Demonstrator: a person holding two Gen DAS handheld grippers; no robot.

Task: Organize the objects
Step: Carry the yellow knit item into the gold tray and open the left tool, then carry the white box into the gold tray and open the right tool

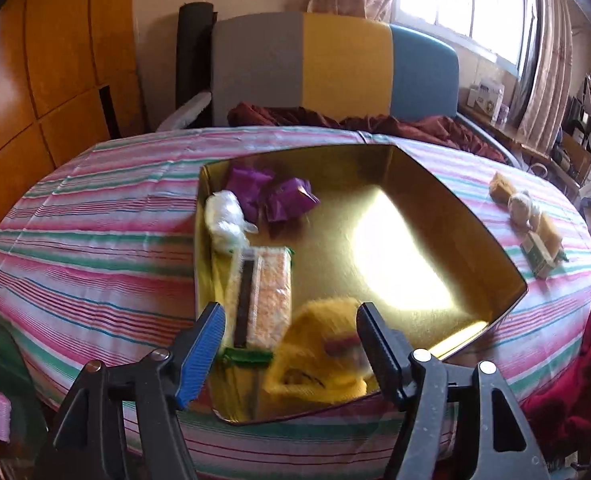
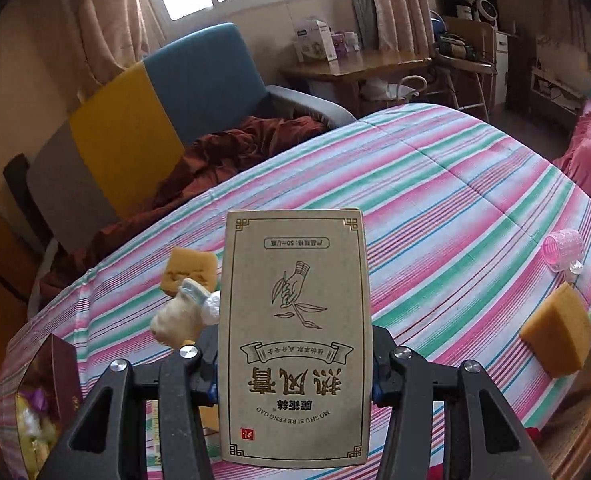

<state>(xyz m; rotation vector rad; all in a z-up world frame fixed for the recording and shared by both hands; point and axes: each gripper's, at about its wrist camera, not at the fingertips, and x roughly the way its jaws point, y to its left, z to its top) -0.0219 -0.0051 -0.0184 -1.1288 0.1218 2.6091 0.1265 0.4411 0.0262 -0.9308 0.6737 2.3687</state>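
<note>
Right gripper [image 2: 295,392]: clamped on kraft carton [image 2: 295,336]; carry level, lower into gold box [image 1: 475,232]. Left gripper [image 1: 291,344]: spread wide, holding nothing, above yellow packet [image 1: 315,356].

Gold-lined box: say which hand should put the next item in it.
Right. The right gripper is shut on the beige printed carton; the left gripper hangs open, holding nothing, over the gold-lined box.

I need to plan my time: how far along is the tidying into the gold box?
Partly done. The gold box already holds purple packets, a white bag, a snack bar and a yellow pouch. The right gripper holds a carton. Sponges, a pink cup remain.
</note>
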